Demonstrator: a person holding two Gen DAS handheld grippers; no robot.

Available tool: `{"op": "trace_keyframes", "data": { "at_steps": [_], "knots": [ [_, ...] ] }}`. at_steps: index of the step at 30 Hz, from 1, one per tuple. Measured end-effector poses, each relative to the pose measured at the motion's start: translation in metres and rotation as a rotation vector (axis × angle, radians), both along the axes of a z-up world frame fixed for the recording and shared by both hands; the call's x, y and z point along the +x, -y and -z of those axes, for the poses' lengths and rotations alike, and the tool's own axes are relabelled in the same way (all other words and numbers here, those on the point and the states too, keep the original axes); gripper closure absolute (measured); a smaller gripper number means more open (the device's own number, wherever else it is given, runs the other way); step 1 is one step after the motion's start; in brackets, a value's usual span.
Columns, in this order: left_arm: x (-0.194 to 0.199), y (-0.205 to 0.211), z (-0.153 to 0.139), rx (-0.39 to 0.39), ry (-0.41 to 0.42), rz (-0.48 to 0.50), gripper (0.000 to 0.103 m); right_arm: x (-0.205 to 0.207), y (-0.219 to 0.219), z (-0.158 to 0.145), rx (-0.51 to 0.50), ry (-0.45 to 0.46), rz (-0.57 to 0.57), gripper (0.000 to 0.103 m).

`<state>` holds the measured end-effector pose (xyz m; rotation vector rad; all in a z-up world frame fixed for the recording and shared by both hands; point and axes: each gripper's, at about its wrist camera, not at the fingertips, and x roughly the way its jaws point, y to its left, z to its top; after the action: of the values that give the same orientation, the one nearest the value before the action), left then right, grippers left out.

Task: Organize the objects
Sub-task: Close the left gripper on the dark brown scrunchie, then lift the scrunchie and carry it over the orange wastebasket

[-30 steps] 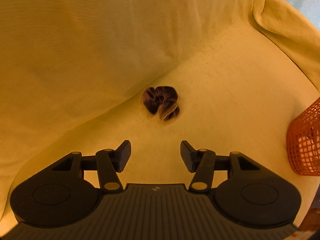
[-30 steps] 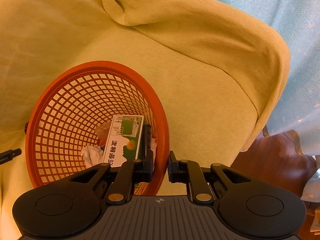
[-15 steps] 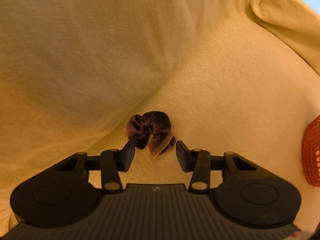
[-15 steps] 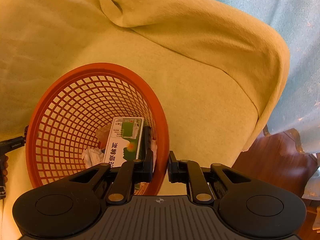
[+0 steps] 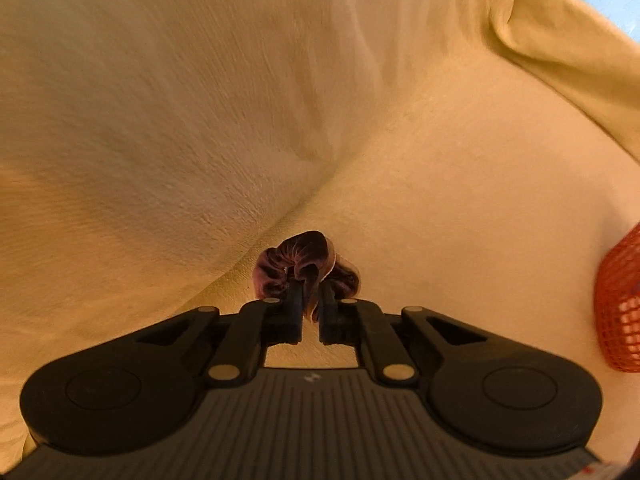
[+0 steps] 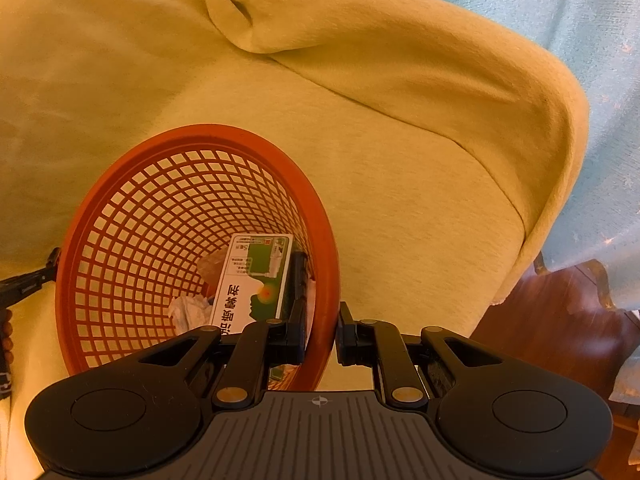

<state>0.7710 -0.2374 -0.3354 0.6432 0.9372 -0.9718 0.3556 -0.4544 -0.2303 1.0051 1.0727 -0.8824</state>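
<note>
Left tool (image 5: 310, 300) is squeezing its two fingers together on the dark purple scrunchie (image 5: 306, 266), which is sitting on the yellow-covered sofa (image 5: 440, 200) right by the crease where seat meets backrest. Off to the right, the orange basket (image 5: 618, 300) is peeking into view. Right tool (image 6: 322, 330) is clamping the near rim of that same basket (image 6: 192, 216), one finger inside and one outside. Inside it, a green-and-white box (image 6: 256, 280) and crumpled paper (image 6: 190, 310) are lying.
</note>
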Motion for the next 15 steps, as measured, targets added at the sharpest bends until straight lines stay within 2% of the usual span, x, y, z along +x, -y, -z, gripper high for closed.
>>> {"op": "trace_keyframes", "data": {
  "at_steps": [10,15],
  "knots": [
    [-0.023,-0.038,-0.055,-0.053,-0.052,-0.049,0.099,0.002,-0.003,-0.003,-0.001,0.004,-0.033,0.092],
    [-0.038,-0.054,-0.078,-0.084,-0.082,-0.086,0.099,0.005,-0.003,-0.007,0.023,0.015,0.005,0.092]
  ]
}}
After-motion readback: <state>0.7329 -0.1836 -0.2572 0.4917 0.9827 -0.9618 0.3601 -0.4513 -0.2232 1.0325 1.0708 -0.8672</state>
